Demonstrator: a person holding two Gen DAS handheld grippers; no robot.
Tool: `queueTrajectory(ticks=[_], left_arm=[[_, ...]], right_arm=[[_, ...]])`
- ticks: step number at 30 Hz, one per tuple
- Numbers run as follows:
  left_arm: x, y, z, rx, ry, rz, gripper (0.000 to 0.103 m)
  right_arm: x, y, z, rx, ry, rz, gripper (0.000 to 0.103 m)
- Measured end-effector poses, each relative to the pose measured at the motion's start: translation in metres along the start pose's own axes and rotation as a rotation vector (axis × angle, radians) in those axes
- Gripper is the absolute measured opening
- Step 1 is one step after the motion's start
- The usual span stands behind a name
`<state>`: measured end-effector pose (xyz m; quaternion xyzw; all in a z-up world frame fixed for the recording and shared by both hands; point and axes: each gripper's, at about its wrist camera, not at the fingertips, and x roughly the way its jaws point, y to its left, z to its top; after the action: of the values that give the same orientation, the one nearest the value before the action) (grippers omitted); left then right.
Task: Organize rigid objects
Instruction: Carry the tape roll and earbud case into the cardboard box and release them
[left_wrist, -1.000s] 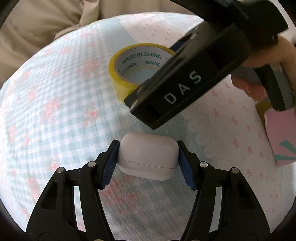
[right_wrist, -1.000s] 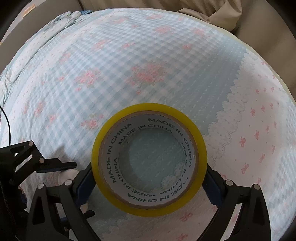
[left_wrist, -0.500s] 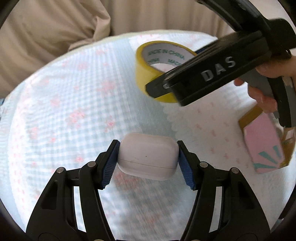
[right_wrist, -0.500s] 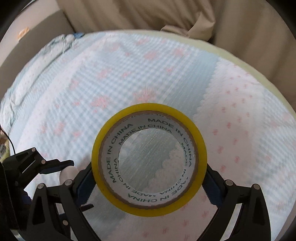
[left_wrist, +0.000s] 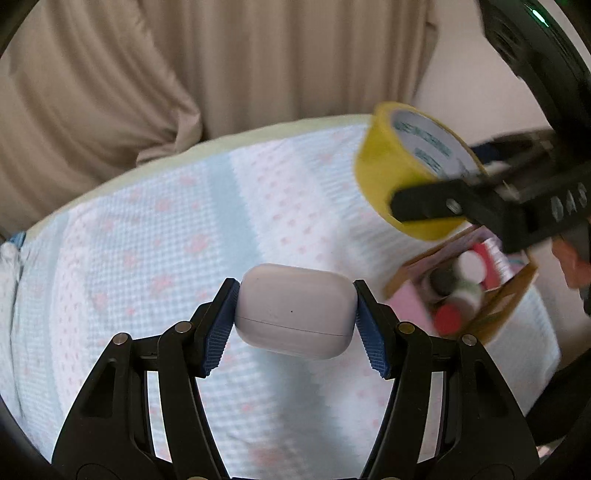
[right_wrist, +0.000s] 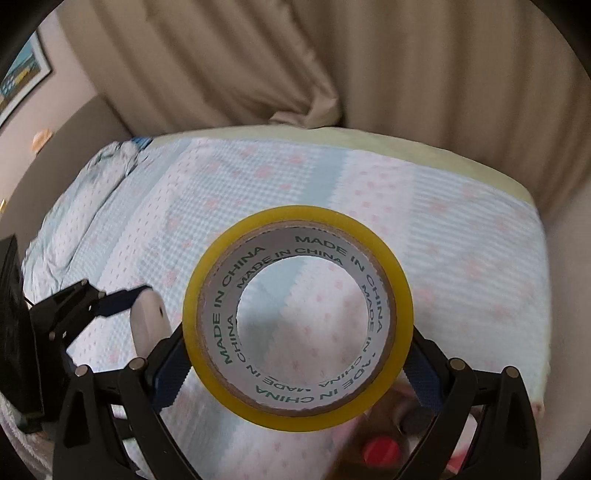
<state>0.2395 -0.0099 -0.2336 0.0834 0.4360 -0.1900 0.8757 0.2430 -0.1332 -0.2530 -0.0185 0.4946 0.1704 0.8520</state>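
My left gripper (left_wrist: 295, 314) is shut on a white earbud case (left_wrist: 293, 310) and holds it above the bed. My right gripper (right_wrist: 297, 363) is shut on a yellow tape roll (right_wrist: 297, 312) marked MADE IN CHINA, lifted in the air. In the left wrist view the tape roll (left_wrist: 391, 166) and the right gripper (left_wrist: 480, 206) are at the upper right, above a brown and pink box (left_wrist: 461, 291) holding several small containers. The left gripper (right_wrist: 110, 302) and the case (right_wrist: 147, 325) show at the left of the right wrist view.
A blue and pink patterned bedspread (left_wrist: 147, 240) covers the bed. Beige curtains (left_wrist: 184, 74) hang behind it. A red cap (right_wrist: 380, 452) in the box shows low in the right wrist view. A crumpled blue cloth (right_wrist: 107, 162) lies at the far left.
Both grippers have lifted up from the bedspread with their objects. The tape roll has moved to the right over the box, which has come into view.
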Motion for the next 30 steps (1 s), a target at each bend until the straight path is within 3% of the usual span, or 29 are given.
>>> queueTrajectory(ticks=[6,14,21,30], left_arm=[[-0.008,-0.07,0.02,0.012,-0.024,-0.048,0.058],[0.015,-0.167,0.029,0.024,0.02,-0.097,0.058],[0.076,-0.212,0.014,-0.008,0.157,-0.116,0.058],[0.153,-0.229,-0.006,-0.027,0.311,-0.089,0.058]], right_arm=[[-0.07,-0.063,-0.051,0.089,-0.012,-0.075,0.098],[-0.108,-0.153,-0.118,0.21,0.025,-0.134,0.098],[-0.088,-0.218,-0.165,0.303,0.105,-0.144,0.098],[-0.031,-0.247,-0.194,0.285,0.199,-0.129,0.098]])
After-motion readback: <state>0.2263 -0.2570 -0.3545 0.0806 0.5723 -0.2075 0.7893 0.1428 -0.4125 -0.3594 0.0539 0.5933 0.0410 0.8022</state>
